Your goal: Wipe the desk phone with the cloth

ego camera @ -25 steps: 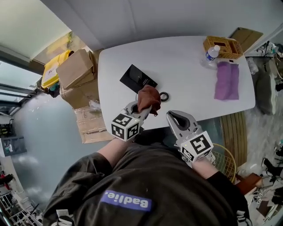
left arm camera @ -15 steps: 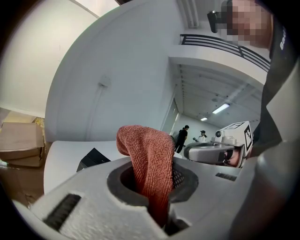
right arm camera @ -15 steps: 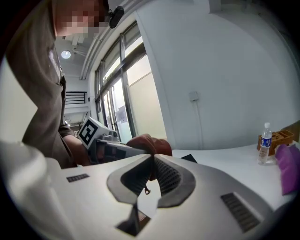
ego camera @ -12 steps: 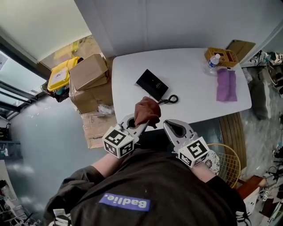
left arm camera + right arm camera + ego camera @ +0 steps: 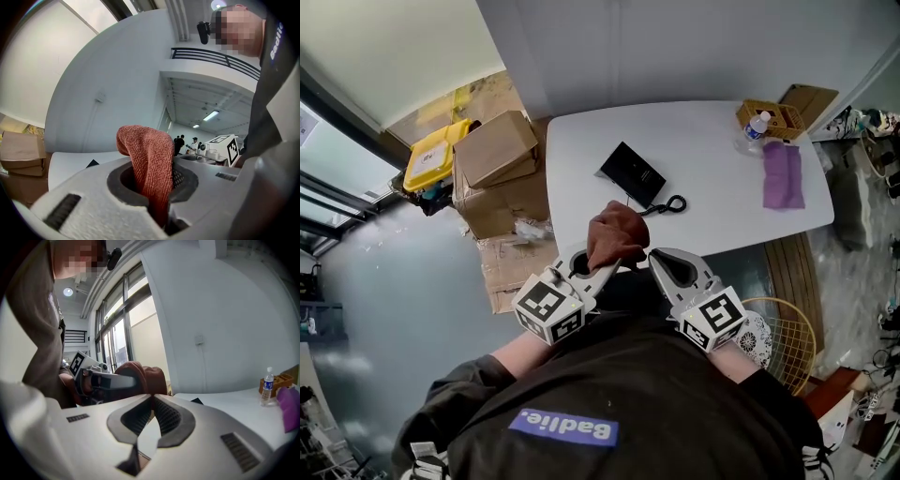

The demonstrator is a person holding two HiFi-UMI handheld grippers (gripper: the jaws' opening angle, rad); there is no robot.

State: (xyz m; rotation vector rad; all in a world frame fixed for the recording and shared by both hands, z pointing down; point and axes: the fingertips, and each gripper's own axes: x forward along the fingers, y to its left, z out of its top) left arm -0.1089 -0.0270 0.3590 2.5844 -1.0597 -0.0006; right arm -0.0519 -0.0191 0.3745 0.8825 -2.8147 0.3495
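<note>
The black desk phone [image 5: 630, 172] lies on the white table [image 5: 712, 159], and its coiled cord [image 5: 668, 204] trails toward the near edge. My left gripper [image 5: 602, 264] is shut on a reddish-brown cloth [image 5: 614, 234], held just off the table's near edge, short of the phone. In the left gripper view the cloth [image 5: 147, 159] stands up out of the closed jaws of the left gripper [image 5: 157, 180]. My right gripper [image 5: 660, 257] hangs beside it, shut and holding nothing. In the right gripper view the tips of the right gripper [image 5: 151, 397] meet, with the cloth [image 5: 146, 376] beyond them.
A wicker basket [image 5: 772, 116], a water bottle [image 5: 753, 127] and a purple cloth [image 5: 784, 175] sit at the table's right end. Cardboard boxes [image 5: 495, 152] and a yellow bin [image 5: 431, 155] stand on the floor to the left. A wire basket [image 5: 787, 342] is on the floor at right.
Both grippers have drawn back from over the table toward the person's body, the left one carrying the cloth away from the phone's cord. The table now sits farther off.
</note>
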